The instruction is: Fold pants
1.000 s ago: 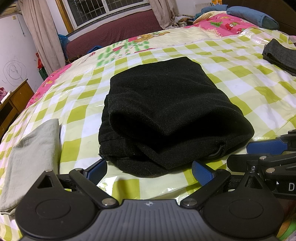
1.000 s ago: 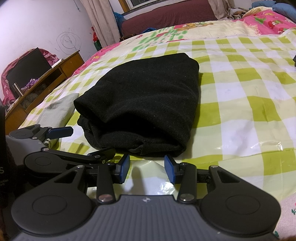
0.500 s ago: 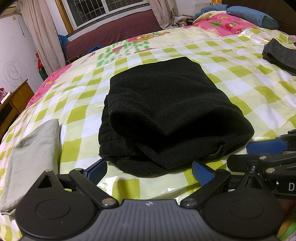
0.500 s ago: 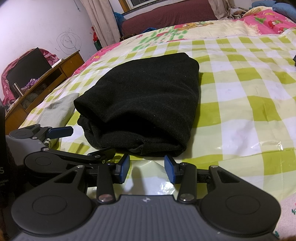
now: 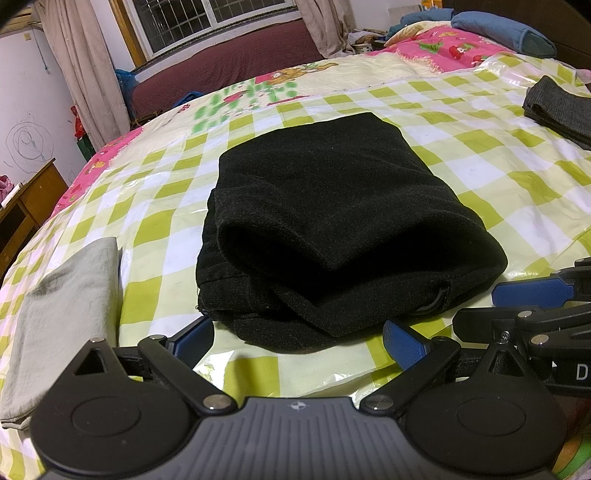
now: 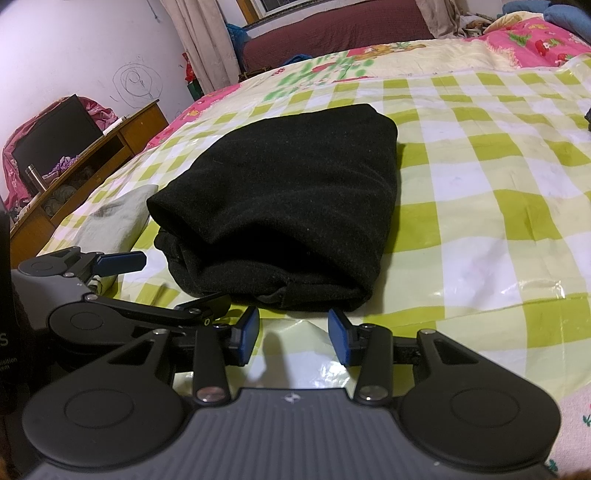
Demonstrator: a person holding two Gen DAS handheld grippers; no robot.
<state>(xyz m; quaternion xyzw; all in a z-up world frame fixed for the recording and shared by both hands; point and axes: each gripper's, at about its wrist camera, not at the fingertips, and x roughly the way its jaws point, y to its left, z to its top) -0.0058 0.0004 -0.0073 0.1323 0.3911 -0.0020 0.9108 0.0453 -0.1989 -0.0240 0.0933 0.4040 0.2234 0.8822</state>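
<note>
Both grippers unmoved since earlier; left gripper (image 5: 297, 338) jaws spread, right gripper (image 6: 293, 334) jaws spread; pants (image 5: 332, 229) folded.

Bed (image 5: 480, 177): folded blk pants (image 5: 332, 229), grey cloth (image 5: 62, 306).

Black pants (image 5: 332, 229) on a checked lime-green and white cover (image 5: 498, 155)

Each gripper is black with 2 blue pads: the left gripper (image 5: 299, 338) and the right gripper (image 6: 293, 330). A pale grey cloth (image 5: 59, 310) lies on the checks, and a dark grey ribbed garment (image 5: 557, 107) at the far edge. Beyond is a pink bedsheet (image 5: 439, 44) with red and green prints, a blue pillow (image 5: 506, 31), a maroon sofa (image 5: 229, 74), beige curtains (image 5: 85, 74) and a brown wooden cabinet (image 6: 122, 136)
</note>
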